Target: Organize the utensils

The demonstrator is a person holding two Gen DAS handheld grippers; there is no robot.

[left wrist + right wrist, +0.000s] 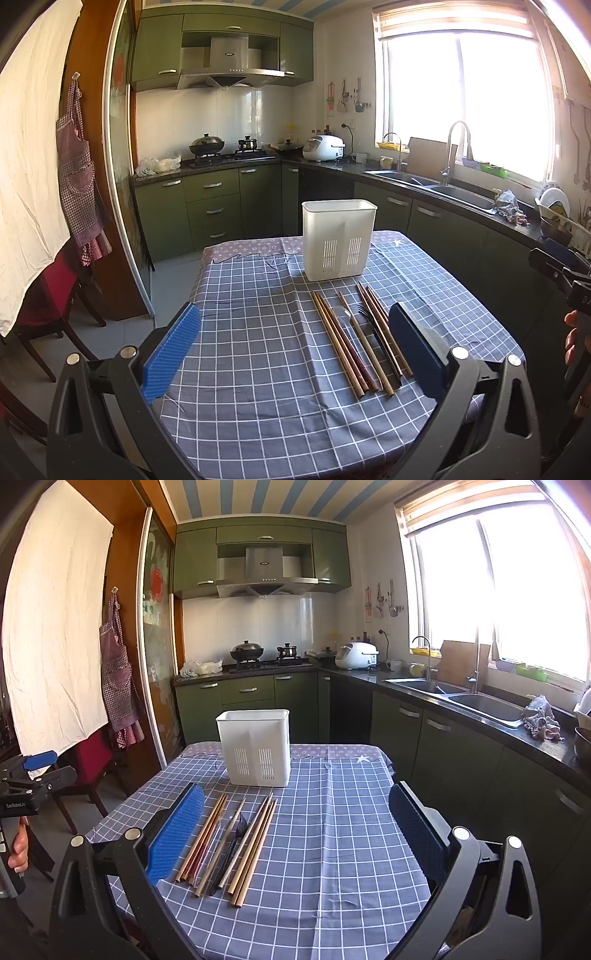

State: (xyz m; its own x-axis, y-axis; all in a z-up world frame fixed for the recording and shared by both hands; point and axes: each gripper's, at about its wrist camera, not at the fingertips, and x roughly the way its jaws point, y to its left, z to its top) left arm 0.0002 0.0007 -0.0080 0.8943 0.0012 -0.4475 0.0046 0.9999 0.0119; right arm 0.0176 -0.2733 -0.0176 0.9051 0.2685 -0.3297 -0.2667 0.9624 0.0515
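Grippers first: the left gripper [295, 354] hangs above the near table edge, jaws spread wide and holding nothing; the right gripper [295, 834] sits the same way, wide apart and bare. Utensils [360, 339], chopsticks with a dark fork among them, lie in a loose row at lower centre-right of the left view and just beside the right gripper's left pad [173, 838]. Farther up the checked tablecloth [343, 842] stands the white utensil holder [338, 240], upright, near the far edge
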